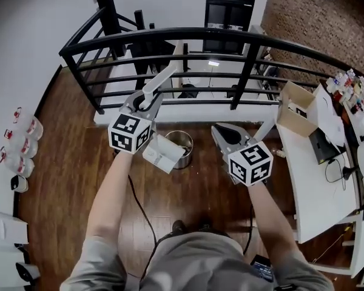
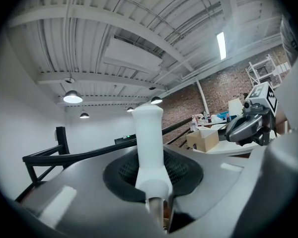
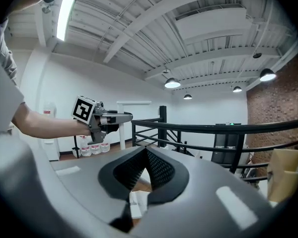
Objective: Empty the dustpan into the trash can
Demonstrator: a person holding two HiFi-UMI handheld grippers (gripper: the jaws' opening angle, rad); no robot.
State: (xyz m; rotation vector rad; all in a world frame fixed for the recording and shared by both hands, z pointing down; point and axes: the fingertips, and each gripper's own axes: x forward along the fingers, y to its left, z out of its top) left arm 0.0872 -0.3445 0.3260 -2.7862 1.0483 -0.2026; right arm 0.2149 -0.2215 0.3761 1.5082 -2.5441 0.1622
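The left gripper point(image 1: 147, 99) and its marker cube cover the middle of the dustpan point(image 1: 162, 154) in the head view. Only the white handle point(image 1: 162, 79), rising toward the railing point(image 1: 170, 35), and the white pan below the cube show. What the pan carries cannot be made out. The pan overlaps the left rim of the metal trash can point(image 1: 185, 159) on the wood floor point(image 1: 67, 162). Whether it touches the can is unclear, and the can's inside is too small to read.

In the left gripper view the fingers point(image 2: 79, 202) are clamped on the handle point(image 2: 149, 143) near its lower end. The handle stands up from between them, and its base is lost where they meet. The right gripper point(image 2: 243, 128) shows at the right edge, partly cut off by a finger.

The right gripper point(image 1: 218, 131) is held beside the can's right side, apart from the dustpan. In its own view its fingers point(image 3: 79, 182) are closed tip to tip, gripping nothing. A white scrap point(image 3: 138, 203) shows low down through the gap beneath the tips; it is too small to name. The left gripper point(image 3: 126, 116) appears at the left, on an outstretched arm.

A tabletop point(image 1: 309, 180) with a cardboard box point(image 1: 294, 111) runs off the right edge.
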